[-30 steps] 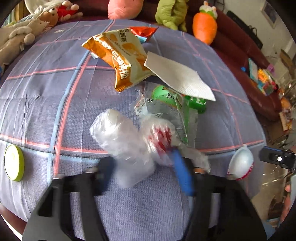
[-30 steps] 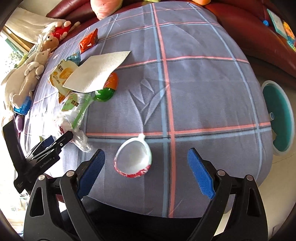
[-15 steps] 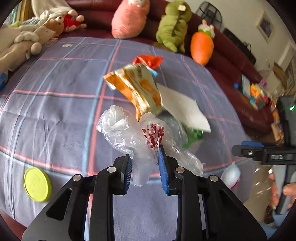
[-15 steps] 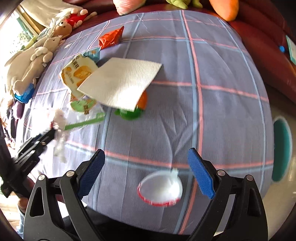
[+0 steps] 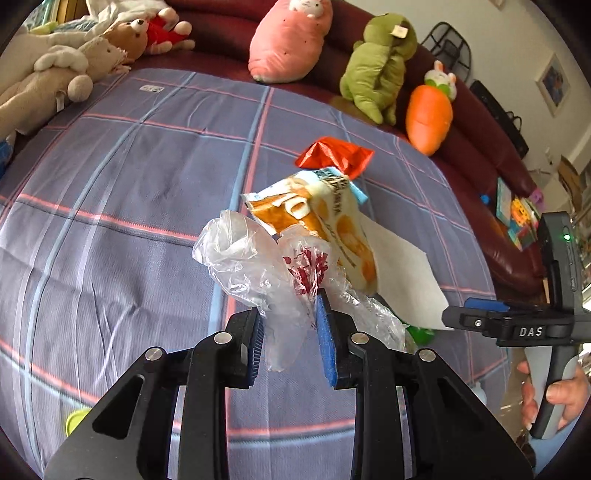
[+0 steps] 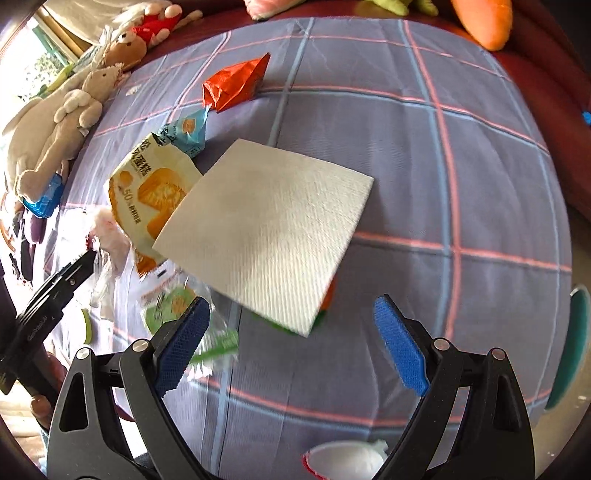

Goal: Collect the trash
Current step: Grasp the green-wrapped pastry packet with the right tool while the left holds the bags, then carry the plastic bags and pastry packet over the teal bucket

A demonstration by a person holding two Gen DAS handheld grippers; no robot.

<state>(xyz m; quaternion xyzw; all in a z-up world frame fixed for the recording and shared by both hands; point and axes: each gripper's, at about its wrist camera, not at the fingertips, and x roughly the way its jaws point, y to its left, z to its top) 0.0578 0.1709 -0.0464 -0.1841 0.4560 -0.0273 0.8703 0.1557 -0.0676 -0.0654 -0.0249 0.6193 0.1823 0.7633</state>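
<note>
Far left, plush rabbit and bear at edge of plaid cloth; green lid low on the cloth, partly hidden by the gripper frame. Centre of left wrist view: left gripper clenched on crumpled clear plastic bag with red print – bag lifted off the cloth, bunched between the blue pads. Just behind it, orange snack wrapper, then red wrapper further back. White napkin lying over the wrapper's corner and over a green-orange item, mostly hidden. Clear packet with green print just beside napkin's lower left edge. Right gripper above napkin's near edge – jaws spread wide, nothing between them. White cup with red rim at bottom, under the gripper. Teal bin at far right off the cloth. Plush carrot on sofa behind.
</note>
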